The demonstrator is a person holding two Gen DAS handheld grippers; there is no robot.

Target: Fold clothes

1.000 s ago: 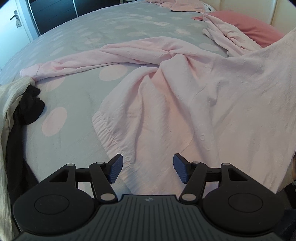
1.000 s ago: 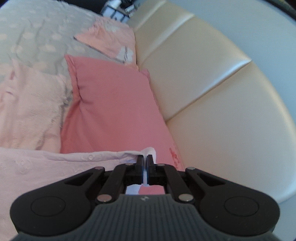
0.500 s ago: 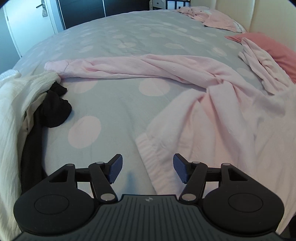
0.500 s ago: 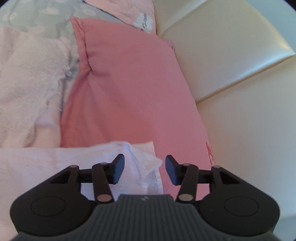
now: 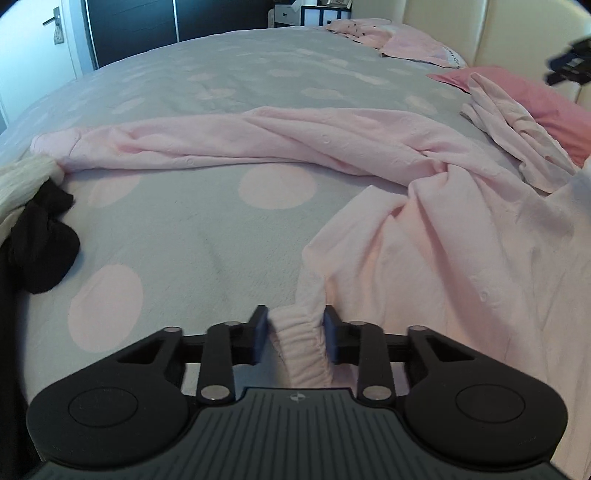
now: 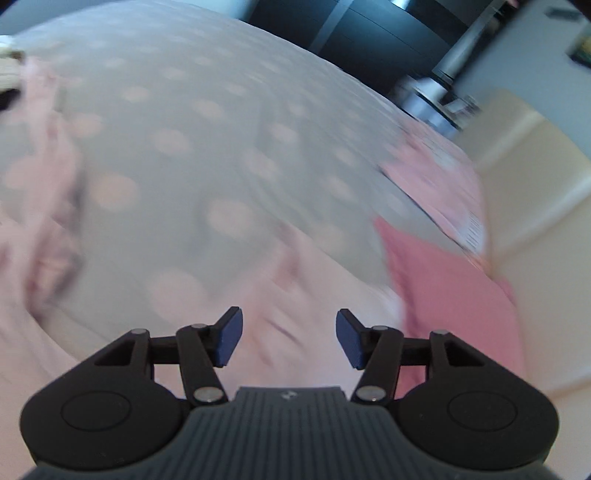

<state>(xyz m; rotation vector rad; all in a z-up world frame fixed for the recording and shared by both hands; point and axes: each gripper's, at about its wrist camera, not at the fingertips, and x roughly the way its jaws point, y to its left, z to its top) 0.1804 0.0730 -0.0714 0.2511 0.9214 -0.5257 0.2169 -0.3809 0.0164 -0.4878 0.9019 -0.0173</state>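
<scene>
Pale pink cotton fills most of what we see: a pink garment [image 5: 424, 236] lies spread and rumpled across the grey bedspread [image 5: 207, 229] with its pink dots. One long part of it runs leftward across the bed toward a heap of cream cloth [image 5: 22, 177] and black cloth [image 5: 40, 243] at the left edge, and the broad body of it covers the near right side.

Our left gripper [image 5: 295, 332] sits low at the near edge of the bed with its jaws partly drawn in around the elastic cuff [image 5: 304, 347] of the garment. The gathered band stands between the two blue pads, touching the right pad; we cannot tell whether the left pad presses on it or whether the cuff is truly pinched.

Our right gripper [image 6: 288, 338] has its jaws spread wide and nothing between them. Its view is badly smeared, so we make out only broad shapes: pink fabric under and ahead of the fingers, the dotted spread beyond, and a deeper pink pillow [image 6: 454, 295] to the right against the cream padded headboard [image 6: 535, 206].

From the left wrist we also see that pillow [image 5: 535, 96] at the far right, a second pale pink garment [image 5: 517, 136] draped against it, and dark wardrobe doors [image 5: 140, 26] past the foot of the bed.
</scene>
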